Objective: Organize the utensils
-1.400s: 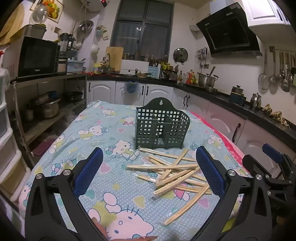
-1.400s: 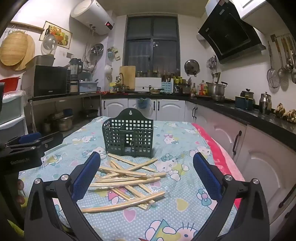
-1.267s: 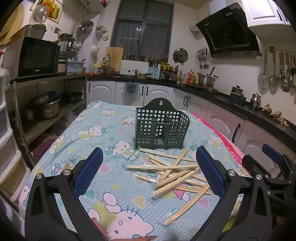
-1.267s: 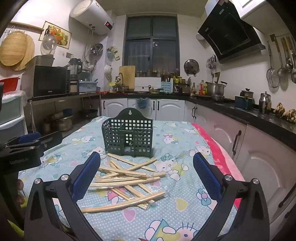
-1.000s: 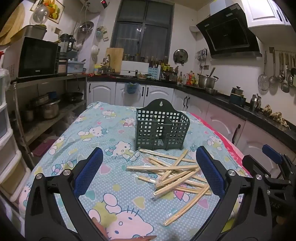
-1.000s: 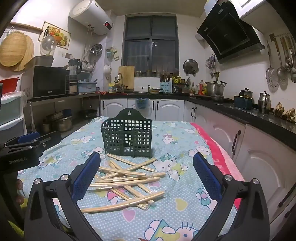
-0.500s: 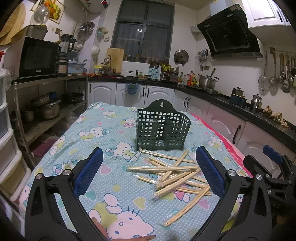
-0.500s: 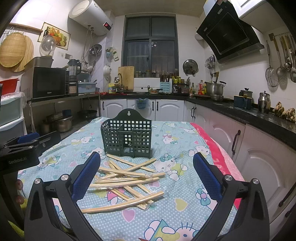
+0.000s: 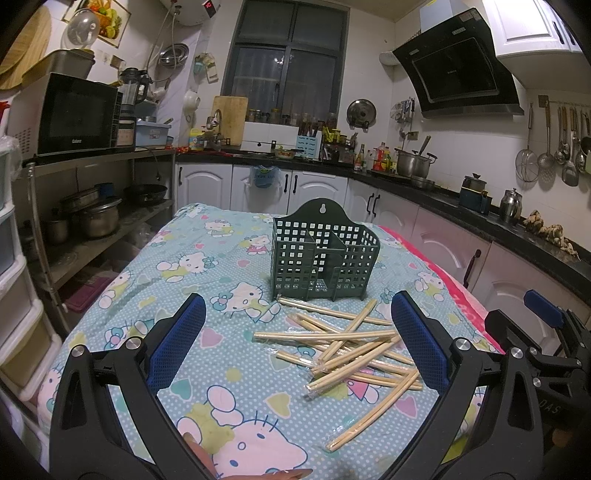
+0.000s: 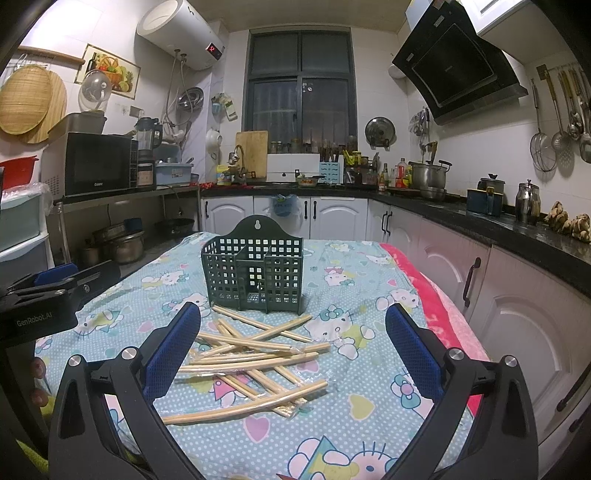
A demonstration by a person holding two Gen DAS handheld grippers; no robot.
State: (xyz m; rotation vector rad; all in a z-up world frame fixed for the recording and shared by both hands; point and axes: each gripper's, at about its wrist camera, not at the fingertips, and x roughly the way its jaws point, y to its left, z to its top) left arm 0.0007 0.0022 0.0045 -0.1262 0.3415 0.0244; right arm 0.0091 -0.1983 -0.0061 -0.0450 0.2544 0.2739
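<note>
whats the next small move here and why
Probably lower the right gripper onto the nearest chopstick pair at the front of the pile. Both grippers hover open and empty, the left gripper too, the green holder has no chopsticks inside, and every pair lies loose on the tablecloth.

Under me lies a Hello Kitty tablecloth [image 9: 207, 266]. At ten o'clock I see a black microwave [image 10: 98, 162] on a shelf, a white water heater [image 10: 177, 33] above it; at twelve a dark window [image 10: 301, 85]; at two a range hood [image 9: 458, 77] and hanging ladles [image 10: 565, 118].
</note>
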